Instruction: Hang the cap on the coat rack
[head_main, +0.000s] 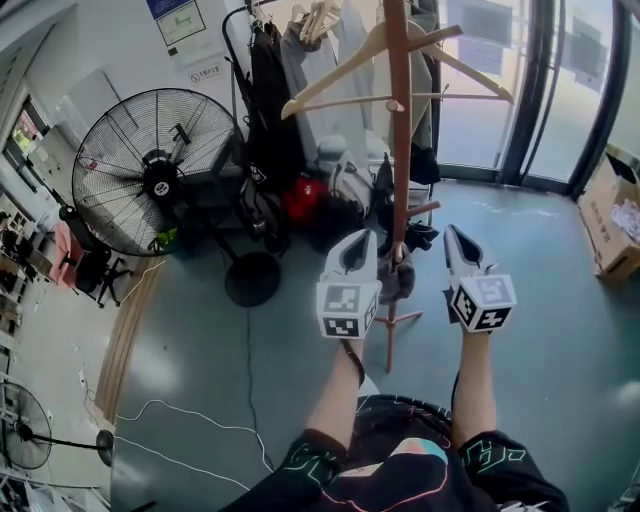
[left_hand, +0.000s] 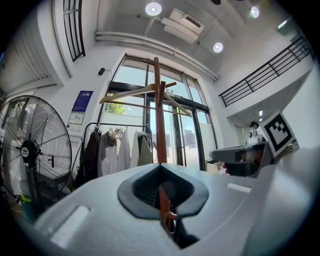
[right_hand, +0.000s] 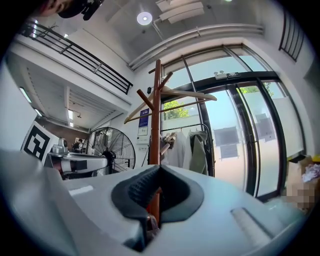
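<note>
The wooden coat rack stands straight ahead on the floor, with its arms spread at the top. Low on its pole hangs a grey-brown cap, apart from both grippers. My left gripper is just left of the pole at the cap's height, jaws shut and holding nothing. To the right of the pole, my right gripper is also shut and empty. In the left gripper view the shut left gripper points at the coat rack. In the right gripper view the right gripper faces the coat rack too.
A big floor fan stands at the left. Behind the pole are a garment rail with hanging clothes and bags on the floor. A cardboard box sits at the right by glass doors. A white cable trails near my feet.
</note>
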